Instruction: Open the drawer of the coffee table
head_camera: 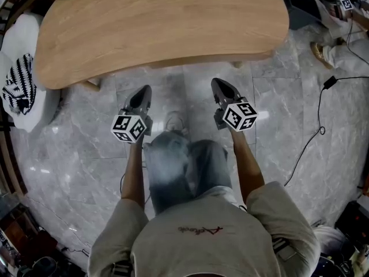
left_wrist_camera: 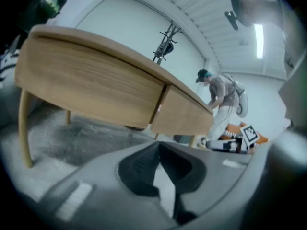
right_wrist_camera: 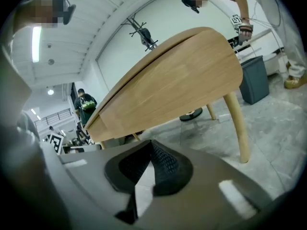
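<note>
**Coffee table and both tools, seen from above and along each tool.** The coffee table (head_camera: 161,22) stands on the grey stone floor (head_camera: 288,131) directly ahead of me. Its long axis runs from left to right in the head view, and its near edge faces my knees.

My left gripper (head_camera: 144,92) and right gripper (head_camera: 222,86) hang just short of that edge, over the floor and apart from the wood. Each has its fingers pressed fully together with nothing between them.

In the left gripper view a vertical seam (left_wrist_camera: 161,102) divides the wooden skirt under the top into two panels. I take the drawer (left_wrist_camera: 182,110) to be the shorter panel right of it, though the longer one may slide too. It is shut flush, and its face points toward me.

No handle or knob is visible. I judge the hold to be the panel's lower lip, hooked from beneath. The wood is stiff and smooth, so a pinch on the flat face would likely slip. The pull runs toward me, across the surface's long axis. The slim legs (right_wrist_camera: 237,128) on polished stone suggest the whole table may slide, so one tool should steady the top.
</note>
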A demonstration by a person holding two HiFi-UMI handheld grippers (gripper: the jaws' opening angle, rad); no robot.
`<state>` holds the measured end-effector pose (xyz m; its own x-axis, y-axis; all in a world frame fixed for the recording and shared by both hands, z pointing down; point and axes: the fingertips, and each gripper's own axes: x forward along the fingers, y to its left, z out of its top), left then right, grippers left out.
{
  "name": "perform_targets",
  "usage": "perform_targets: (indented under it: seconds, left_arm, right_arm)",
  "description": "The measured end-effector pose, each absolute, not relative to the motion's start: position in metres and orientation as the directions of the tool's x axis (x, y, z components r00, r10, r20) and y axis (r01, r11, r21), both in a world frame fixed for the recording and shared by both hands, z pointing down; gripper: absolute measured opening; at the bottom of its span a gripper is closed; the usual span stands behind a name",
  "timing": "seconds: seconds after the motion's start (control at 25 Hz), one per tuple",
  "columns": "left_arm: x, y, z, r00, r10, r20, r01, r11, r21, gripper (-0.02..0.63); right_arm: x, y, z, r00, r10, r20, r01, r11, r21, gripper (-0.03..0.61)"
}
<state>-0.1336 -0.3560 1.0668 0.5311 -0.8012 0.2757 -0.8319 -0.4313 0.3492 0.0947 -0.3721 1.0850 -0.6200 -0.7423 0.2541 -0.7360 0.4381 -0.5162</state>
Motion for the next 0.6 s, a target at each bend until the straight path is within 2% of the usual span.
perform_targets:
  seconds: [0.16, 0.24, 0.36, 0.48, 0.56, 0.6]
  left_arm:
    - [-0.129, -0.375, 1.059, 0.608, -0.791, 0.064, -0.645, -0.445, 0.622, 0.002]
    - [-0.126, -0.382, 1.058, 0.621, -0.784, -0.019, -0.548, -0.451, 0.704, 0.002]
    - [-0.119, -0.391, 1.063, 0.642, -0.766, -0.022, -0.507, -0.446, 0.737, 0.002]
    - [-0.121, -0.400, 1.070, 0.651, -0.759, 0.003, -0.530, -0.452, 0.717, 0.002]
    - [-0.120, -0.404, 1.075, 0.671, -0.741, 0.029, -0.547, -0.468, 0.695, 0.003]
    - [-0.119, -0.406, 1.077, 0.680, -0.732, 0.039, -0.549, -0.473, 0.689, 0.027]
  right_arm:
    - [0.097, -0.386, 1.082, -0.672, -0.734, 0.100, -0.561, 0.417, -0.715, 0.006]
    - [0.103, -0.394, 1.081, -0.673, -0.739, 0.009, -0.449, 0.399, -0.799, 0.006]
    - [0.113, -0.406, 1.083, -0.652, -0.755, -0.075, -0.333, 0.374, -0.865, 0.006]
    - [0.111, -0.416, 1.090, -0.681, -0.730, -0.062, -0.337, 0.387, -0.858, 0.008]
    - [0.108, -0.422, 1.097, -0.710, -0.704, -0.035, -0.352, 0.397, -0.848, 0.061]
    - [0.107, -0.424, 1.101, -0.722, -0.691, -0.023, -0.360, 0.404, -0.841, 0.097]
